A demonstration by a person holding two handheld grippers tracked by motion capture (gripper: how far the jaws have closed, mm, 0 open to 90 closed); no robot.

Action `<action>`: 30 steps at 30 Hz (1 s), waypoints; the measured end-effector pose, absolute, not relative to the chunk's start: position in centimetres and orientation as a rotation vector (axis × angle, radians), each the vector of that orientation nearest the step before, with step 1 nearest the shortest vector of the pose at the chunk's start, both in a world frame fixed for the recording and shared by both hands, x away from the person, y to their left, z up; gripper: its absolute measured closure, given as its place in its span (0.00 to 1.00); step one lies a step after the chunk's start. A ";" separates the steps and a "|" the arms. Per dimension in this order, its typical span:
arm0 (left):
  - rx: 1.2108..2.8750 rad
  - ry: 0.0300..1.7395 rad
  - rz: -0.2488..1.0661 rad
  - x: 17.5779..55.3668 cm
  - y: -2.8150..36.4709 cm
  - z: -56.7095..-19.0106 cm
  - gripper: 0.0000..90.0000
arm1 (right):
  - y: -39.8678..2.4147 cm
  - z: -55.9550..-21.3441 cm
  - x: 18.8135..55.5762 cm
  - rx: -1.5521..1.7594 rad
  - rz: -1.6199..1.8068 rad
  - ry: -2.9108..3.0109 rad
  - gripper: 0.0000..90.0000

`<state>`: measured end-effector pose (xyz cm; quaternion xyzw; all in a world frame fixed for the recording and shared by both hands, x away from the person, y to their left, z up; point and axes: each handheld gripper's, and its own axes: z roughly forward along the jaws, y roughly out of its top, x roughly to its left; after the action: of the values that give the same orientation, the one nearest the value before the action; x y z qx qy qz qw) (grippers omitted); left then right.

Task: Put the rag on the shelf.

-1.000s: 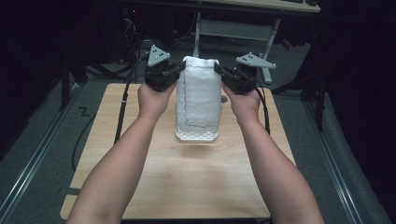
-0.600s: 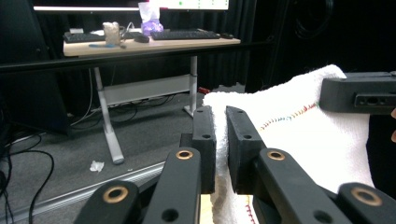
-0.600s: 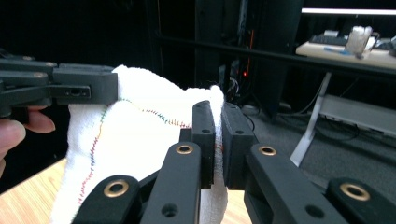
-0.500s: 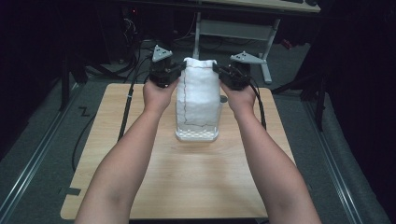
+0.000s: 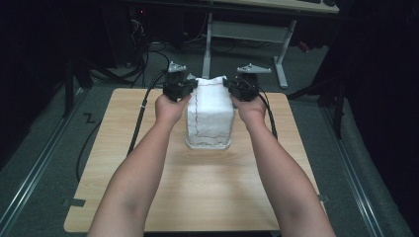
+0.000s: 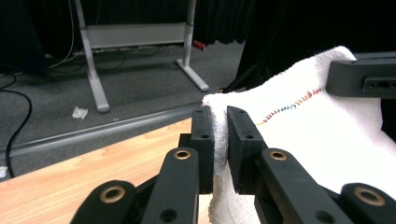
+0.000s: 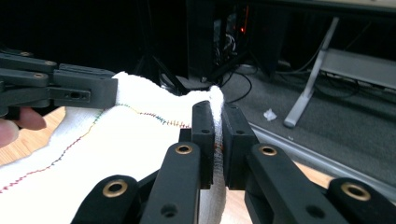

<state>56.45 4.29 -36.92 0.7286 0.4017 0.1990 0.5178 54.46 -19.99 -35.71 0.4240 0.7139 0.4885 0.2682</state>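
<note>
A white towel (image 5: 210, 111) with a coloured stitched line hangs over the wooden table (image 5: 197, 192), held up by its two upper corners, its lower edge resting on the tabletop. My left gripper (image 5: 191, 87) is shut on the left corner; in the left gripper view the cloth (image 6: 299, 126) is pinched between the jaws of that gripper (image 6: 220, 122). My right gripper (image 5: 228, 84) is shut on the right corner, and the right gripper view shows the towel (image 7: 135, 140) clamped in its own jaws (image 7: 218, 119). Each gripper view shows the other gripper across the towel.
Cables (image 5: 141, 113) trail off the table's left and right sides. A desk frame with metal legs (image 5: 281, 54) stands on the grey floor beyond the table. The near half of the tabletop holds the person's forearms (image 5: 143, 177).
Both grippers, still holding the towel's corners, have moved away from the person toward the table's far edge, carrying the towel with them.
</note>
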 end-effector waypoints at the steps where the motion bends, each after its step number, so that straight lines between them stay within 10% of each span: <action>1: 1.745 0.974 0.472 56.5 4.2 -37.0 0.90 | -20.0 -35.8 54.5 1.146 1.312 1.926 0.95; 8: 1.759 0.971 0.464 56.3 4.2 -36.8 0.72 | -20.1 -35.9 54.7 1.171 1.278 1.917 0.78; 30: 1.758 0.977 0.560 53.9 6.1 -36.2 0.63 | -20.2 -36.0 53.0 1.124 1.272 1.950 0.64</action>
<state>53.91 6.11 -36.16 0.7277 0.4045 0.2320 0.5030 52.99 -20.17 -36.03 0.4179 0.7253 0.4732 0.2745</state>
